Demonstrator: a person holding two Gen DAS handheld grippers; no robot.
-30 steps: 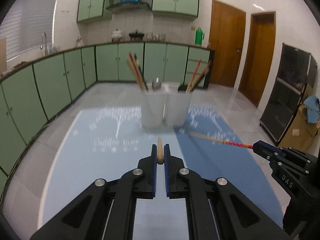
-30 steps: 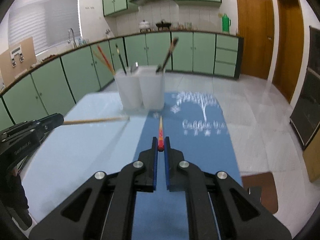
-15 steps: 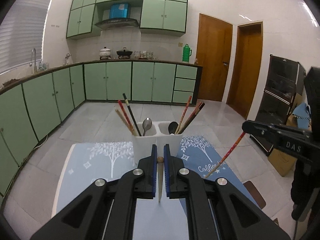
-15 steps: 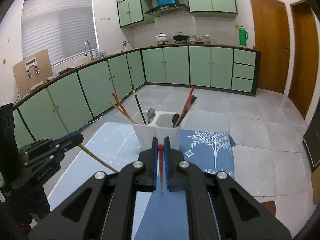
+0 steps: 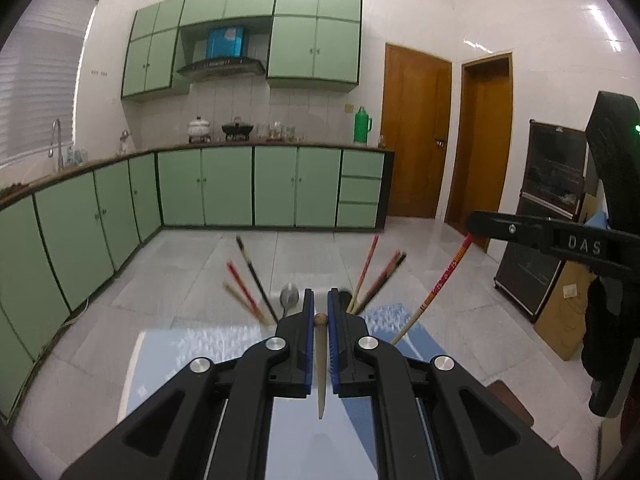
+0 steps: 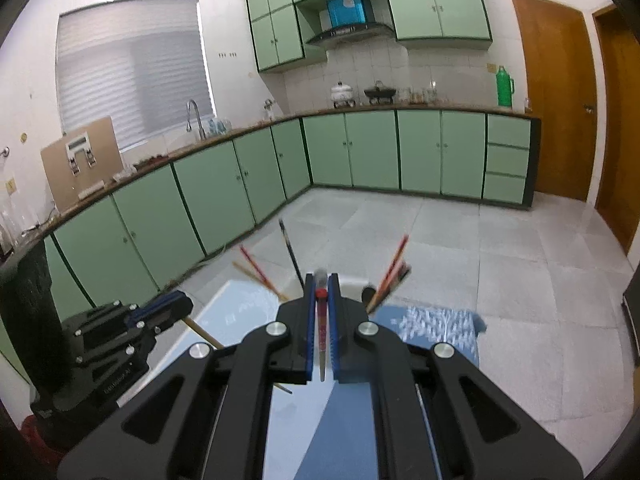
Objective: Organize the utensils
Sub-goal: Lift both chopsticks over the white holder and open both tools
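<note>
My left gripper point(image 5: 320, 316) is shut on a plain wooden chopstick point(image 5: 321, 360) that hangs point down between the jaws. My right gripper point(image 6: 321, 294) is shut on a red-topped chopstick point(image 6: 321, 336), also hanging down. Both are raised above the table, tilted up. The white two-cup utensil holder is mostly hidden behind the fingers; only its contents show: red and black chopsticks point(image 5: 248, 280) and a spoon point(image 5: 289, 296) on the left, red chopsticks point(image 5: 372, 276) on the right. The right gripper point(image 5: 472, 224) with its red chopstick point(image 5: 436, 288) shows in the left wrist view, the left gripper point(image 6: 176, 306) in the right wrist view.
A table with a light blue and dark blue cloth point(image 5: 200, 352) lies below. Green cabinets point(image 5: 224, 188) run along the left and back walls. Brown doors point(image 5: 416, 140) and a dark cabinet point(image 5: 548, 184) stand at the right.
Both grippers have lifted their chopsticks off the table and tilted upward; the chopsticks swung from lying flat to hanging down. The holder has dropped behind the fingers in both views.
</note>
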